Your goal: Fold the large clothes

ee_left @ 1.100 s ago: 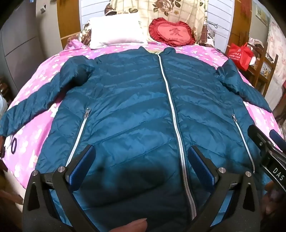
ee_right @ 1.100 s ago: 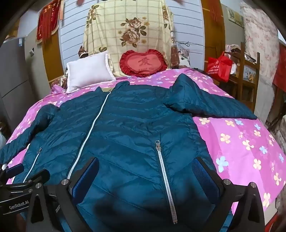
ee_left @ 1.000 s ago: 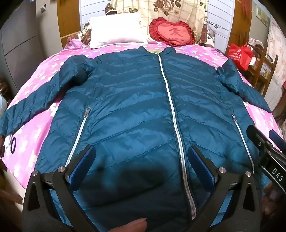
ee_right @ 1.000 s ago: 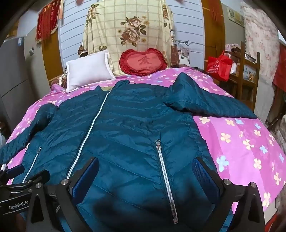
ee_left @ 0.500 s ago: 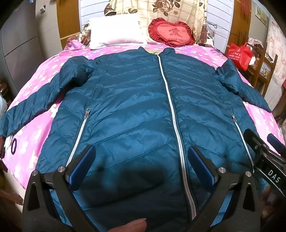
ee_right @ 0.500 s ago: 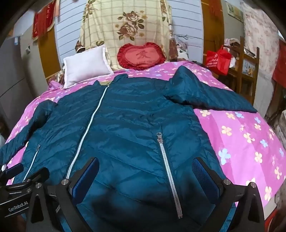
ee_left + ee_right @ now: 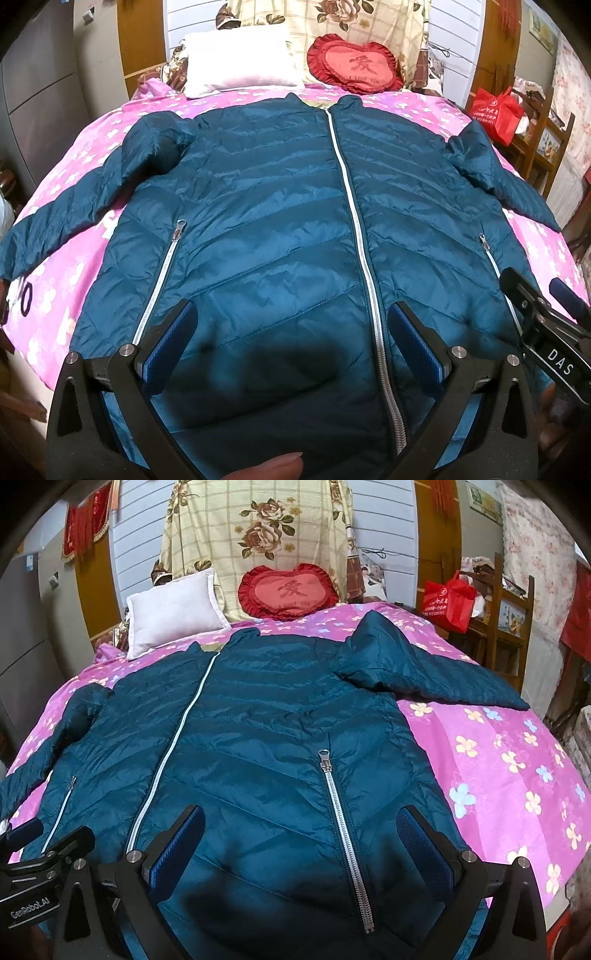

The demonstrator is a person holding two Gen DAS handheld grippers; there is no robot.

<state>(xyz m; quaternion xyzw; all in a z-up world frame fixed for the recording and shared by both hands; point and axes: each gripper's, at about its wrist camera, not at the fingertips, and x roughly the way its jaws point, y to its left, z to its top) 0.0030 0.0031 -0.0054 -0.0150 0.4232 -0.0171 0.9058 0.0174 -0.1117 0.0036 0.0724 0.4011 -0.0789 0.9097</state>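
A large teal quilted jacket [image 7: 280, 221] [image 7: 266, 731] lies flat and zipped on the bed, front up, collar towards the pillows, both sleeves spread outwards. My left gripper [image 7: 291, 328] hovers open above the hem, left of the centre zip [image 7: 354, 206]. The right gripper [image 7: 301, 830] is open too, over the hem around the right pocket zip [image 7: 341, 819]. Neither holds any cloth. Each gripper shows at the edge of the other's view. The left sleeve [image 7: 74, 206] reaches the bed's left side; the right sleeve [image 7: 424, 672] lies out to the right.
A pink flowered bedspread [image 7: 509, 760] covers the bed. At its head lie a white pillow [image 7: 236, 55] and a red heart cushion [image 7: 288, 590]. A red bag [image 7: 448, 602] and a wooden chair [image 7: 509, 627] stand to the right. A fingertip [image 7: 273, 469] shows at the bottom.
The right wrist view has shifted slightly, with the jacket and pillows a little lower in frame. In the left view the right gripper has edged inward. The jacket has not moved.
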